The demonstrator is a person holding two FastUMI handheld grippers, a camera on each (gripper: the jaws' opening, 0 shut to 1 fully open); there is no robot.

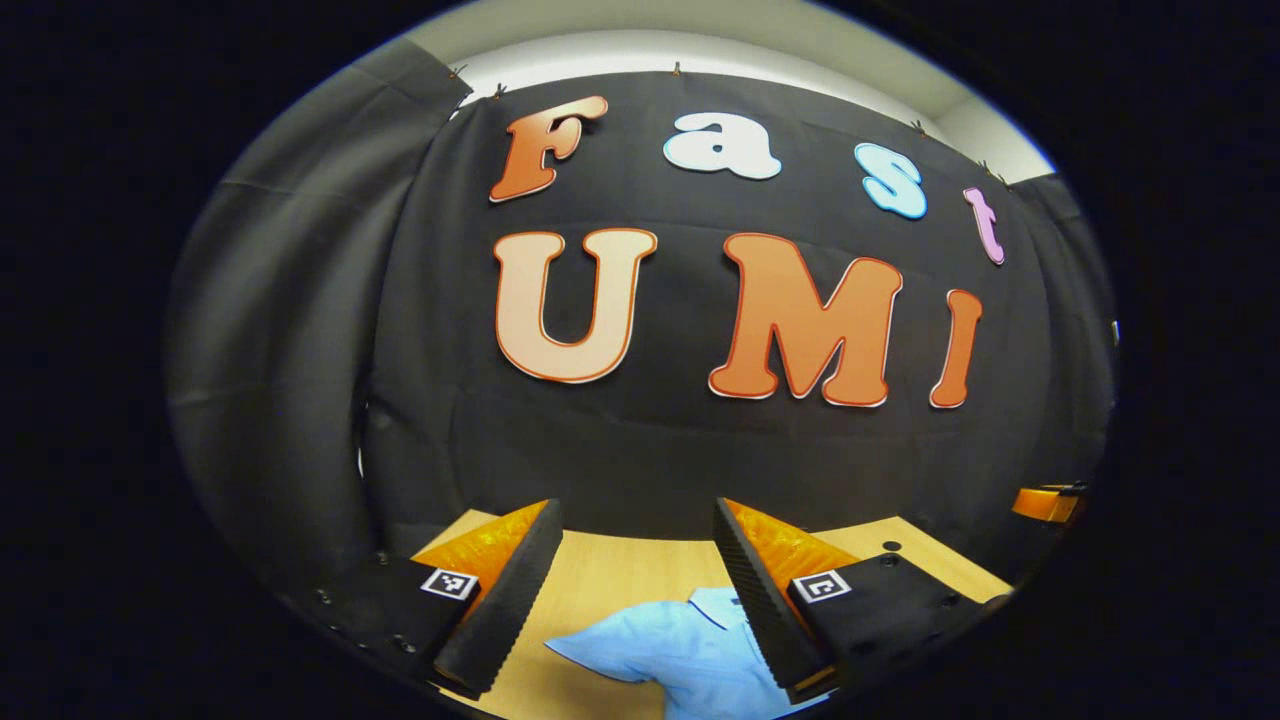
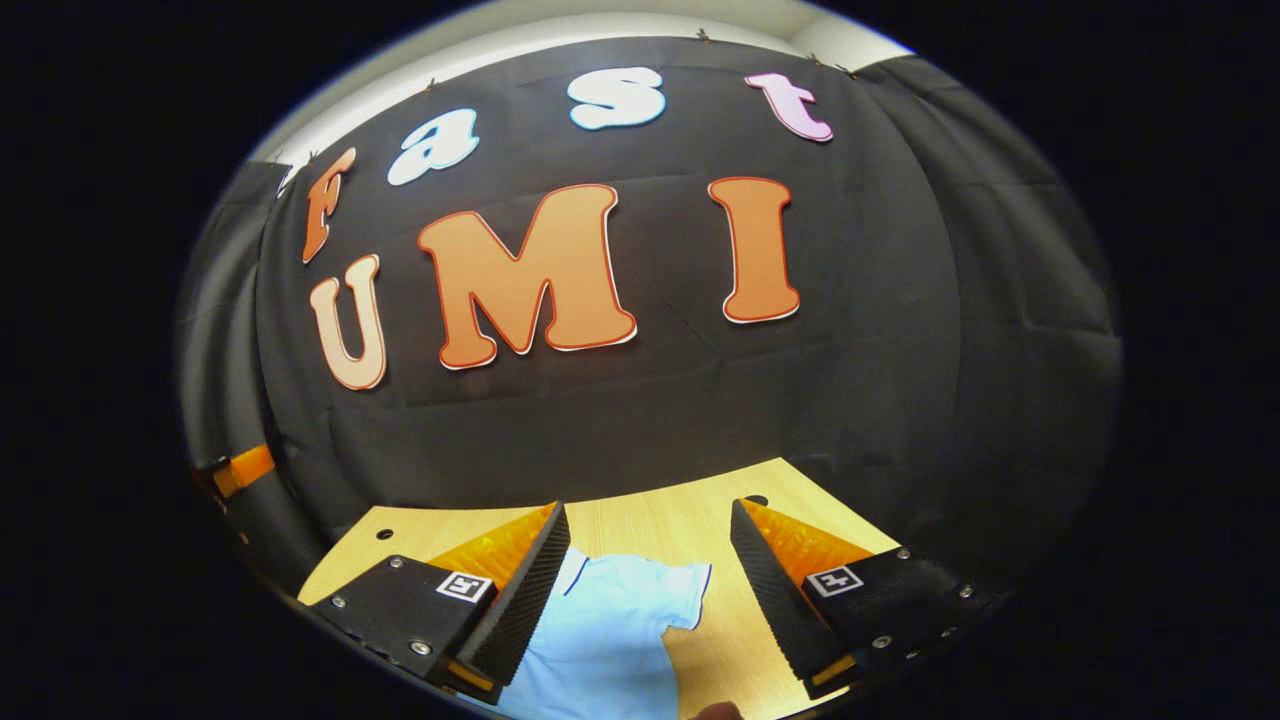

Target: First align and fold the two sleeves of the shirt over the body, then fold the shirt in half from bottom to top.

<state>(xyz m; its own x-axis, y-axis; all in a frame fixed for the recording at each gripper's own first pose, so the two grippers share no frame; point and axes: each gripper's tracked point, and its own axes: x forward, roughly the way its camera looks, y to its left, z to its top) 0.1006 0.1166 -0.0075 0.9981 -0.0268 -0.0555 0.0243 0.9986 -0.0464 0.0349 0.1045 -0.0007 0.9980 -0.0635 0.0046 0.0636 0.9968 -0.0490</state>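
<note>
A light blue shirt (image 1: pixel 670 650) lies on the wooden table (image 1: pixel 620 575); in the left gripper view its left sleeve points left and its collar sits by my right finger. My left gripper (image 1: pixel 632 520) hangs open above it, nothing between its fingers. In the right gripper view the same shirt (image 2: pixel 610 630) shows its other short sleeve, dark-edged, spread toward the right. My right gripper (image 2: pixel 648 520) is open above that sleeve and holds nothing. The lower part of the shirt is hidden below both views.
The black cloth wall rises just behind the table's far edge (image 2: pixel 640 490). The other gripper shows at the right edge of the left gripper view (image 1: pixel 1045 503) and at the left edge of the right gripper view (image 2: pixel 235 470). Bare wood lies right of the sleeve (image 2: pixel 740 640).
</note>
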